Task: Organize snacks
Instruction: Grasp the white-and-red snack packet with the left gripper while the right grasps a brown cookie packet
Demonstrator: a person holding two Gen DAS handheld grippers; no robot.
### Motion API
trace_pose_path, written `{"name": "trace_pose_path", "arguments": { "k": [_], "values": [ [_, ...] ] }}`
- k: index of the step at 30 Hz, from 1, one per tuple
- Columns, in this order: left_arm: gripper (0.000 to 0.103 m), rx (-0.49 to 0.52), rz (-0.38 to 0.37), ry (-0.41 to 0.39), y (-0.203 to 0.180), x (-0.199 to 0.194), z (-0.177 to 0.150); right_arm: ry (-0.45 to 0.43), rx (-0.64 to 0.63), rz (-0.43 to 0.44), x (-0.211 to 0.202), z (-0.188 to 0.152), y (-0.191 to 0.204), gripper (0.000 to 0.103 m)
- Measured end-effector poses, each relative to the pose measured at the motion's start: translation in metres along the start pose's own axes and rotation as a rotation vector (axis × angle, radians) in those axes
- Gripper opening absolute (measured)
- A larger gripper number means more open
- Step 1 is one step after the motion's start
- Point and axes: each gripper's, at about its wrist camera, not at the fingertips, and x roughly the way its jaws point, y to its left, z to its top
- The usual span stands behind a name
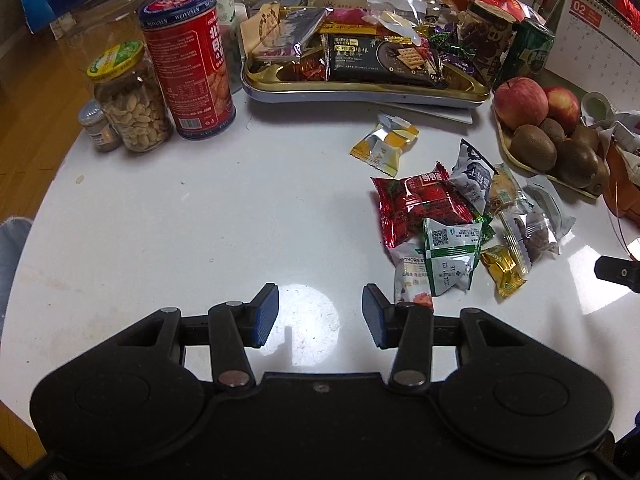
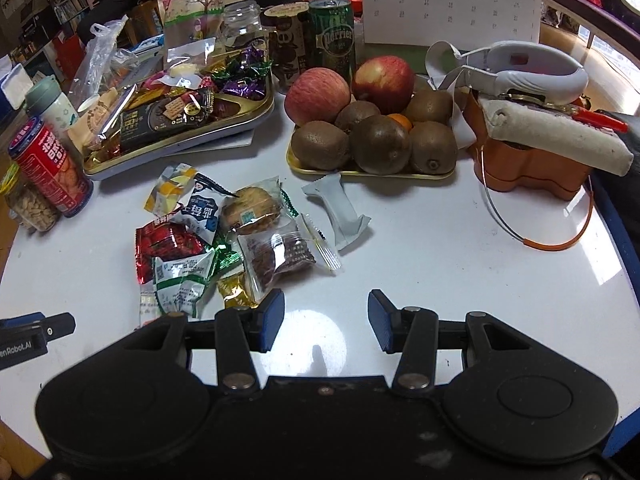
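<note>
Both grippers, left (image 1: 320, 316) and right (image 2: 326, 320), hung with jaws apart, empty, over bare table (image 1: 160, 220); loose snack packets (image 2: 224, 236) lay heaped beside the tray (image 2: 180, 152); a first pick seemingly came next

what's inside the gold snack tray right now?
The gold tray holds a black cracker pack, purple-wrapped candies, a silver foil pack and other wrappers, piled. Whatever lies beneath the pile is covered.

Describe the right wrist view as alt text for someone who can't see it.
An open, empty right gripper hovers over a white table, beside a pile of wrapped snacks. Behind stand a snack tray and a fruit plate.
</note>
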Motion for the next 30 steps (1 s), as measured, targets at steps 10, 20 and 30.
{"name": "trace_pose_path", "arguments": {
  "k": [10, 20, 30],
  "values": [
    [0.053, 0.012, -0.032, 0.074, -0.013, 0.042, 0.018, 0.024, -0.071, -0.088, 0.057, 0.033, 0.012, 0.049],
    [0.053, -0.001, -0.029, 0.116, -0.014, 0.061, 0.026, 0.107, 0.011, -0.096, 0.085, 0.057, 0.002, 0.048],
    [0.054, 0.028, -0.023, 0.115, -0.018, 0.06, 0.027, 0.137, -0.024, 0.056, 0.078, 0.062, 0.016, 0.052]
  ]
}}
